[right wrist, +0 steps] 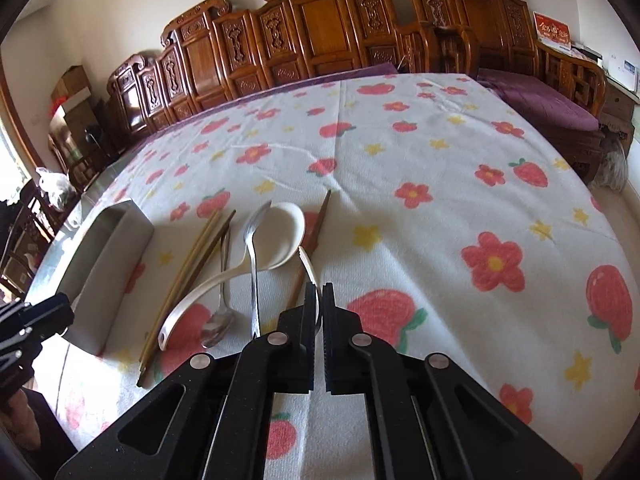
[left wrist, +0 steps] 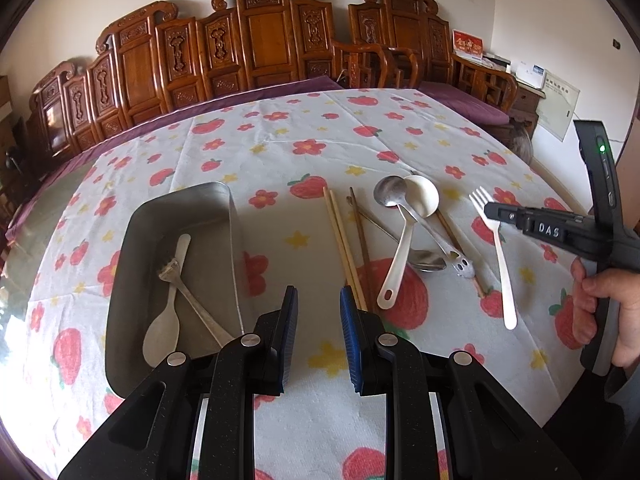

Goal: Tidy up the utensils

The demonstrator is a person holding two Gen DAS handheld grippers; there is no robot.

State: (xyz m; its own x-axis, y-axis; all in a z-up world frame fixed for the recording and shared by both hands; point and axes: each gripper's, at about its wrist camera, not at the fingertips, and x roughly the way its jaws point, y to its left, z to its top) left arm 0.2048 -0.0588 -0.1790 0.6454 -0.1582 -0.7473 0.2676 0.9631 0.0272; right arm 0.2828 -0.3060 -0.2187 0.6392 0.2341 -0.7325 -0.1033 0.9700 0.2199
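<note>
A metal tray [left wrist: 200, 208] lies on the flowered cloth at the left, with a metal spoon [left wrist: 162, 338] and a metal fork [left wrist: 188, 292] crossed inside it. My left gripper [left wrist: 319, 294] hovers just right of the tray, open, with nothing between its blue pads. To its right lie pale chopsticks [left wrist: 340, 236], dark chopsticks [left wrist: 362, 240], a white ladle spoon [left wrist: 420, 200] and metal spoons [left wrist: 390, 192]. My right gripper [right wrist: 320, 286] is shut on a white plastic fork [right wrist: 310, 268], whose tines stick out past the fingertips. The left wrist view shows that fork [left wrist: 502, 264] gripped near its neck at the right.
Carved wooden benches [left wrist: 260, 40] with purple cushions [right wrist: 552, 104] run along the table's far side. A hand [left wrist: 600, 300] holds the right gripper at the table's right edge. The tray [right wrist: 108, 264] stands left of the utensil cluster in the right wrist view. Bare cloth stretches behind the utensils.
</note>
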